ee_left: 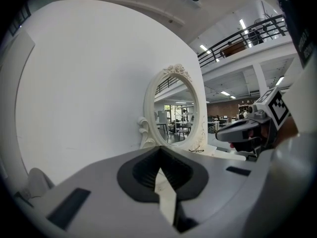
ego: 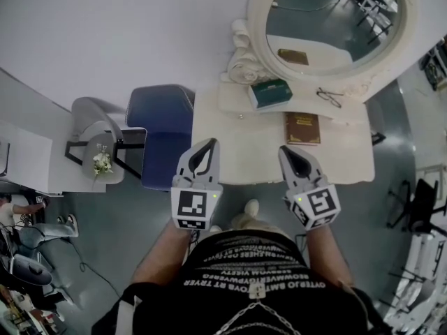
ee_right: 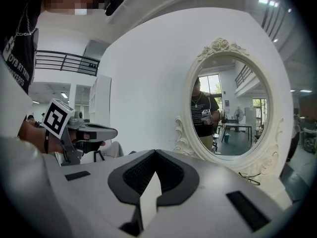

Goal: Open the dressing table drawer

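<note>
Both tools hang side by side over the near edge of the dressing table (ego: 244, 155), the left gripper (ego: 208, 144) and the right gripper (ego: 286, 151) each with jaws pressed tip to tip and nothing between them. The drawer doesn't show from any view. It should sit under the tabletop lip, below and just ahead of the tips. Expect a light, stiff wooden box that may stick or skew if pulled off-centre, probably with a small slick knob at mid-front. The jaws must part first, then pinch that knob squarely and draw straight back. Beyond the tips a book (ego: 302, 128), a green box (ego: 269, 93) and glasses (ego: 329, 97) lie loose below the mirror (ego: 328, 19), and a jerk could rattle them.
</note>
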The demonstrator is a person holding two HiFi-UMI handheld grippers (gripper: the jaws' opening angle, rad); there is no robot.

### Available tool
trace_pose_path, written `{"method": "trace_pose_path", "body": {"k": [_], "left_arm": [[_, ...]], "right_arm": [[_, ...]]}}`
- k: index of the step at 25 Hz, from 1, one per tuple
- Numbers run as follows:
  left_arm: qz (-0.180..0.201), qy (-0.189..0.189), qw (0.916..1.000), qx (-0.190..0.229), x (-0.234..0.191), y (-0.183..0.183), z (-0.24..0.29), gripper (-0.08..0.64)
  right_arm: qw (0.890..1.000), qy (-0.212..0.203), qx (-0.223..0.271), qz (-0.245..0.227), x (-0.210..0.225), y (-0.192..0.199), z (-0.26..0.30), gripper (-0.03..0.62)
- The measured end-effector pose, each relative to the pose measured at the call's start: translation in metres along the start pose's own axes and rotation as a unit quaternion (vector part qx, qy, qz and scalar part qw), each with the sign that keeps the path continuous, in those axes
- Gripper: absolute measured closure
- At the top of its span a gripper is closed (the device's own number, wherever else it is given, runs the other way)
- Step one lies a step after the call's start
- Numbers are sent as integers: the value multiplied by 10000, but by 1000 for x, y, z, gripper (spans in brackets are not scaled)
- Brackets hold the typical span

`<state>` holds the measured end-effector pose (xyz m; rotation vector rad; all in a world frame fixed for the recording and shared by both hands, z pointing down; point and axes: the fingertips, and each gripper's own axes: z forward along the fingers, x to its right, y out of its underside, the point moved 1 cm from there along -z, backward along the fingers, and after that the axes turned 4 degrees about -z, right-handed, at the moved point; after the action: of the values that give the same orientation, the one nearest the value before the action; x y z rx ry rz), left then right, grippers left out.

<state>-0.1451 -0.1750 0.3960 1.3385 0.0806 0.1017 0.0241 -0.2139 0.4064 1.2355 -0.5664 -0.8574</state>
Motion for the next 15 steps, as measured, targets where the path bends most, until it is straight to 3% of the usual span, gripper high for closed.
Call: {"method": "trace_pose_path", "body": {"k": [15], "left_arm": [[-33, -294, 9996, -42, 26, -14, 69, 557]], "right_arm": [[9991, -400, 37, -152, 70, 0, 19, 591]]}}
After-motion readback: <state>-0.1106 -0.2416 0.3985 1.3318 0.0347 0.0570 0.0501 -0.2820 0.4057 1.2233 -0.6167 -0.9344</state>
